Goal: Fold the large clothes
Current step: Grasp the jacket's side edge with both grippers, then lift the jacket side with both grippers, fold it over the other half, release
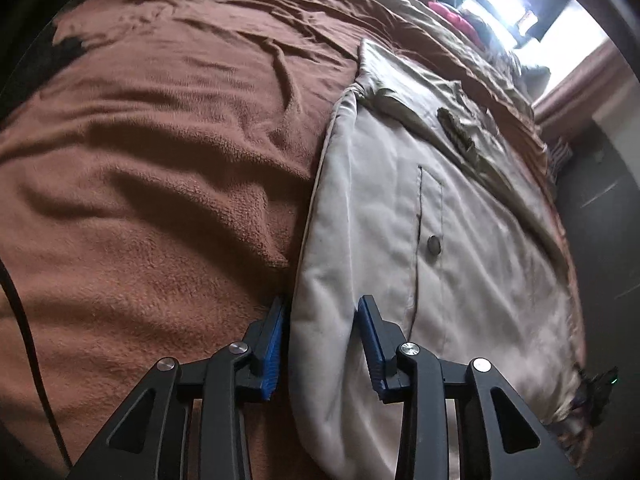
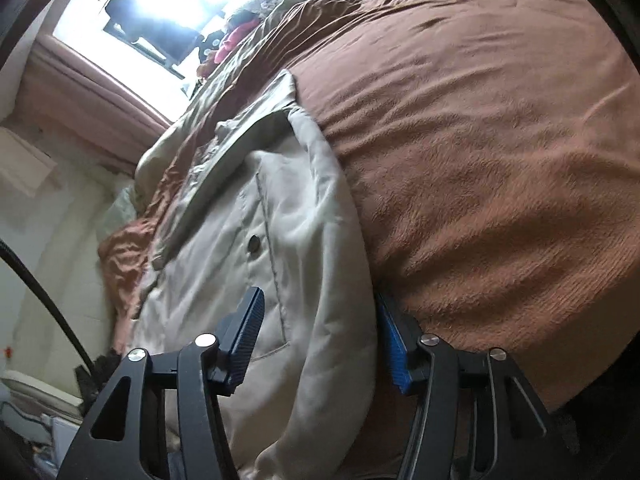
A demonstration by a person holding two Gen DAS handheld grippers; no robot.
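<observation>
A large beige coat with a pocket flap and a metal snap button lies on a brown fleece blanket. My left gripper is open, its blue-padded fingers straddling the coat's folded edge. In the right wrist view the same coat lies flat. My right gripper is open wide, its jaws on either side of the coat's rolled edge, the right finger between coat and blanket.
The blanket covers a bed. Crumpled clothes, some pink and red, pile up at the far end under a bright window. A dark cable hangs at the left. The floor lies beyond the bed's edge.
</observation>
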